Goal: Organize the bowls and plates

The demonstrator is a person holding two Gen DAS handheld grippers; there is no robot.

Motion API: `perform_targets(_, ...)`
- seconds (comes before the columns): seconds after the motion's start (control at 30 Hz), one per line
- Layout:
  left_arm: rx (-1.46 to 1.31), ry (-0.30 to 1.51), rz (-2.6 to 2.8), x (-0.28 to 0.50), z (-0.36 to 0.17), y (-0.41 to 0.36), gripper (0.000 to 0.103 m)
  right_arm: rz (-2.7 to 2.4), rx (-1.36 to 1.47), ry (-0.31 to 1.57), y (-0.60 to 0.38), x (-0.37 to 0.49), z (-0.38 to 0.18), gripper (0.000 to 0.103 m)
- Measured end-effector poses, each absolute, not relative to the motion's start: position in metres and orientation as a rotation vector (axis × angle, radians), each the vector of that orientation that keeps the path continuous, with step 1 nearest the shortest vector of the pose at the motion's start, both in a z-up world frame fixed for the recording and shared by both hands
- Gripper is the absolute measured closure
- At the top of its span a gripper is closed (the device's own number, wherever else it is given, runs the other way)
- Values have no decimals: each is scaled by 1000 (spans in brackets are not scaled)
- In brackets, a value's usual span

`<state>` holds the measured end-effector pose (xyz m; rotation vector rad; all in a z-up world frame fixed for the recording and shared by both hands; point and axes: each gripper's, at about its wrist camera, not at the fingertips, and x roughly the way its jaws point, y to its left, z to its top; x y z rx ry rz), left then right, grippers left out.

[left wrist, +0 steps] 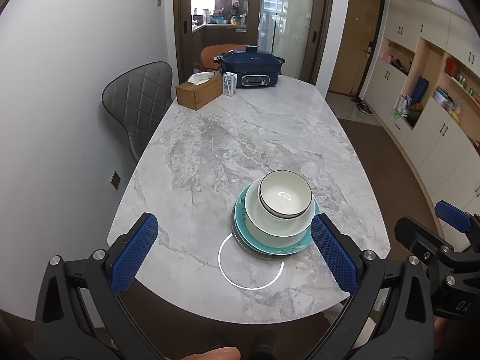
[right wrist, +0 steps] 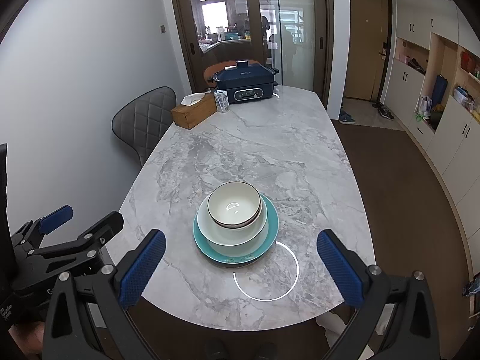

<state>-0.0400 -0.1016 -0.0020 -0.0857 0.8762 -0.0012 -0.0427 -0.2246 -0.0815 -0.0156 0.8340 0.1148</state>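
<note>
One stack of dishes is recorded at lower centre of the marble table: a dark-rimmed white bowl is nested in a pale green bowl, which is set on a teal plate. The left gripper is held with fingers wide apart — nothing is gripped — and the right gripper likewise. A wooden tissue box, carton and navy electric cooker are seen at upper centre.
</note>
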Motion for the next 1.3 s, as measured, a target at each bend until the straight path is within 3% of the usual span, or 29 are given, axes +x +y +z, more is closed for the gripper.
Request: perform_targets(1.3, -85, 882, -9, -38, -5, -100, 0, 120, -12, 844, -223, -44, -85, 0)
